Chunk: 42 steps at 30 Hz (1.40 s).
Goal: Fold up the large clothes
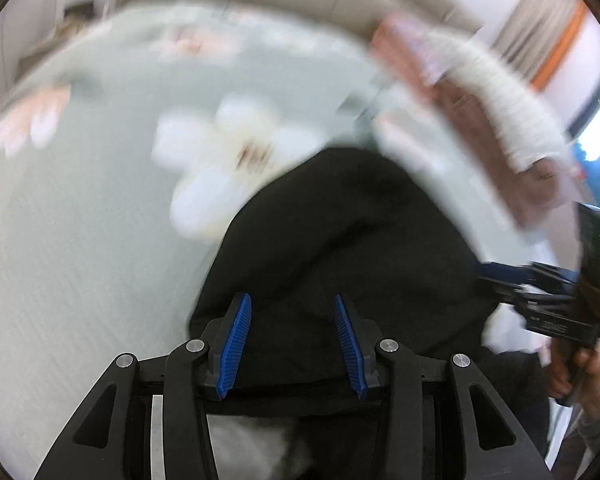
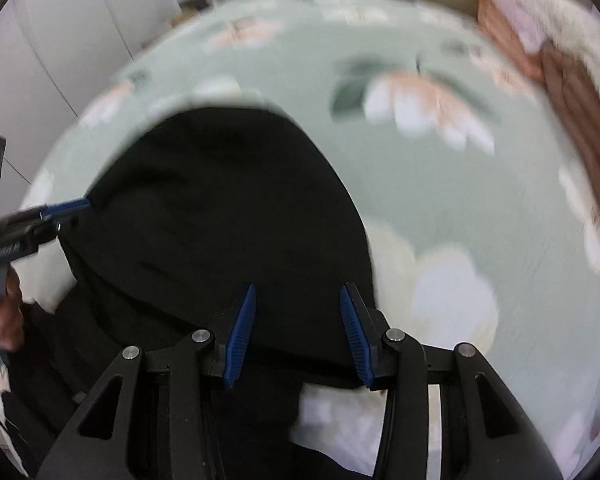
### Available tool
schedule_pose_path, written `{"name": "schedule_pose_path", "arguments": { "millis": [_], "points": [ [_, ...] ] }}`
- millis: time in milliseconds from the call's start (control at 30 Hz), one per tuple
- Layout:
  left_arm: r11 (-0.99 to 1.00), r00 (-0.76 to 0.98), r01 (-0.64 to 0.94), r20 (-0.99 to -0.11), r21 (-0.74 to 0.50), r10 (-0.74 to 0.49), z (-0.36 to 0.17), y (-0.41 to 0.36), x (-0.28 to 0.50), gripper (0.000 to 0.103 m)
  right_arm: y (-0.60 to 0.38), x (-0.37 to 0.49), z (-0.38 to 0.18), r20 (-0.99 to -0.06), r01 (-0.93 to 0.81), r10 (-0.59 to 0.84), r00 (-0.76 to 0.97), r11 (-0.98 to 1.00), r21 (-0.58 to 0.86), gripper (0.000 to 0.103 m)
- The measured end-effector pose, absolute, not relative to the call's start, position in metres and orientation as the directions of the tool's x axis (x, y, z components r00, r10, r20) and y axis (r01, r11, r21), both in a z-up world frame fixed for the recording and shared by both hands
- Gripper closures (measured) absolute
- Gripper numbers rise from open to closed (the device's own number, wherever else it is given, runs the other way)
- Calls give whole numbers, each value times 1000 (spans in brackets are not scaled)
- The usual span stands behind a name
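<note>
Black garment spread on the floral bed

Both grippers — left, right — stand apart over its near edge. Soft, limp, likely light cloth — best pinched at edge corners.

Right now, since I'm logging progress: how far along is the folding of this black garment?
Done: the black garment lies on the floral bedsheet, though in a rounded shape, with no tidy fold visible. In hand: left gripper and right gripper sit over its near edge, jaws apart, nothing clamped. Left: grip and make the folds.
</note>
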<state>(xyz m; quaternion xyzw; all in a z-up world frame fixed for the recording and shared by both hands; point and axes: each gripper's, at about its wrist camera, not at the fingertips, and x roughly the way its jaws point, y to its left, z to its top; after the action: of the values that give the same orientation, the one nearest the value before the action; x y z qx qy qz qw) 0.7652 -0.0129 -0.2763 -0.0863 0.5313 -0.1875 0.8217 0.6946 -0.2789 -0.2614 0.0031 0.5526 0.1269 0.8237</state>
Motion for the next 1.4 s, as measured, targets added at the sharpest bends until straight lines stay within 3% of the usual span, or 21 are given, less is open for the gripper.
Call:
{"name": "schedule_pose_path", "arguments": {
  "millis": [167, 267, 300, 367, 400, 533, 600, 633, 667, 700, 733, 767, 833, 967, 1167, 1400],
  "points": [
    [915, 401, 258, -827, -311, -394, -271, -15, 764, 58, -291, 702, -275, -901, -208, 296, 316, 949, 238, 55],
    [900, 494, 275, -754, -337, -433, -240, 5, 759, 58, -312, 700, -256, -859, -236, 374, 350, 923, 305, 53],
    [895, 520, 271, -729, -355, -446, -232, 13, 761, 58, -321, 701, -251, -844, -241, 392, 367, 916, 320, 48],
    [890, 551, 239, -701, -389, -454, -223, 30, 771, 41, -337, 708, -248, -825, -235, 429, 368, 901, 364, 38],
    [886, 546, 221, -701, -408, -459, -225, 36, 780, 27, -346, 714, -252, -811, -228, 471, 348, 881, 414, 37],
    [831, 410, 186, -727, -524, -551, -259, 42, 817, 26, -352, 739, -281, -785, -188, 563, 259, 826, 531, 37],
    [766, 334, 193, -693, -613, -639, -278, 35, 827, 26, -337, 745, -290, -782, -241, 573, 247, 818, 523, 38],
    [730, 292, 194, -672, -655, -681, -287, 28, 829, 26, -330, 746, -289, -771, -261, 583, 259, 810, 525, 40],
    [701, 254, 199, -655, -685, -712, -294, 18, 830, 26, -323, 749, -289, -759, -280, 600, 254, 796, 536, 50],
    [710, 253, 210, -664, -672, -703, -297, 8, 830, 28, -314, 752, -289, -767, -289, 590, 254, 803, 522, 55],
    [767, 291, 239, -710, -595, -641, -295, -4, 827, 49, -306, 752, -286, -779, -306, 570, 263, 815, 493, 58],
    [816, 311, 270, -756, -511, -576, -291, -16, 822, 61, -298, 749, -282, -796, -331, 539, 275, 830, 448, 65],
    [834, 346, 300, -761, -464, -548, -280, -25, 809, 81, -289, 739, -268, -814, -370, 490, 312, 852, 370, 77],
    [862, 453, 408, -752, -302, -478, -230, -34, 757, 85, -283, 689, -210, -784, -449, 464, 412, 852, 269, 86],
    [847, 573, 517, -683, -126, -452, -144, -21, 638, 86, -270, 568, -116, -696, -495, 389, 604, 867, 56, 87],
    [815, 630, 576, -669, 62, -394, -113, -19, 492, 85, -266, 437, -90, -661, -402, 273, 699, 914, -47, 87]
  ]
}}
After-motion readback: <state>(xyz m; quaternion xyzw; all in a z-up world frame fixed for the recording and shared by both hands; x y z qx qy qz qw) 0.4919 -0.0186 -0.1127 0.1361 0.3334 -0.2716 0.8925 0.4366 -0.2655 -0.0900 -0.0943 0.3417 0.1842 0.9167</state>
